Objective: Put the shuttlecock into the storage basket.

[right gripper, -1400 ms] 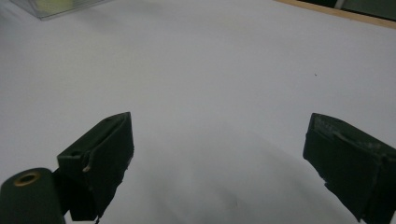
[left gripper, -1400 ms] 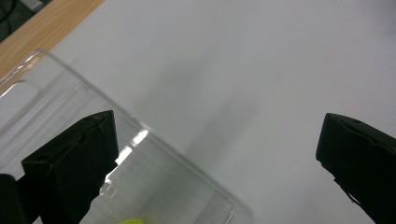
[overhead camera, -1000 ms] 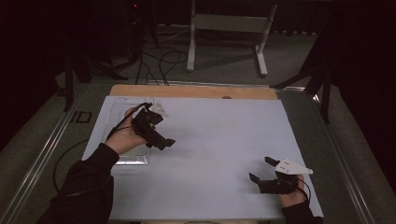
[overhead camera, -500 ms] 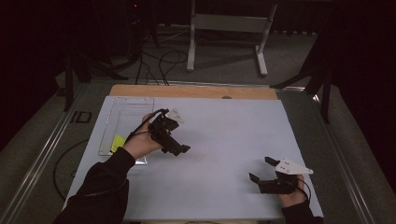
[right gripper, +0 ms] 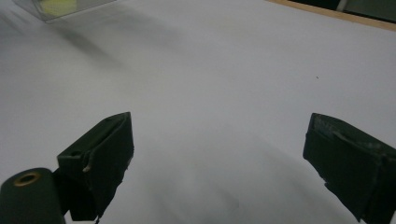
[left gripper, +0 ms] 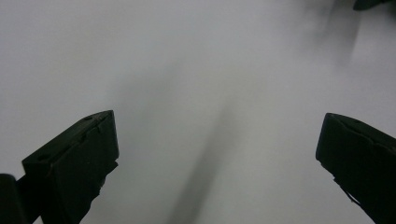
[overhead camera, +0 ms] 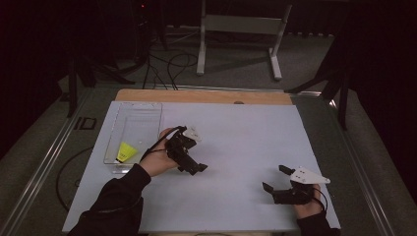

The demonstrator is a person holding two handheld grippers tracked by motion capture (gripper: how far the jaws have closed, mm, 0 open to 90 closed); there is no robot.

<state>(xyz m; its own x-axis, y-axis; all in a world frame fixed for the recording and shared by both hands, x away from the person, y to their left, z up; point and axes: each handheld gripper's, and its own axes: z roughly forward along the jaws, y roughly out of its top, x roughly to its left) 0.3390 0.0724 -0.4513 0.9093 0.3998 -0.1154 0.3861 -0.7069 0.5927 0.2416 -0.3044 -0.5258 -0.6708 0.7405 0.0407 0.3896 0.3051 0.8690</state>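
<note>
The yellow object (overhead camera: pixel 126 152) lies in the clear tray (overhead camera: pixel 135 110), just left of the left gripper (overhead camera: pixel 195 168). Both grippers are released and empty; the right gripper (overhead camera: pixel 274 179) rests well apart, near right.

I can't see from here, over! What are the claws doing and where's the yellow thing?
Left claw open, empty, mid-table. Right claw open, empty, near front edge. Yellow thing sits in clear tray, left side. Nothing in the way.

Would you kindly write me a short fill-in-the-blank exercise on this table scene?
1. The shuttlecock lying in the clear tray is ____ in colour.
2. The jaws of the left gripper stand ____, with nothing between them.
3. The clear tray lies nearer to the ____ gripper.
4. The right gripper holds ____.

Missing words: yellow; open; left; nothing
</note>
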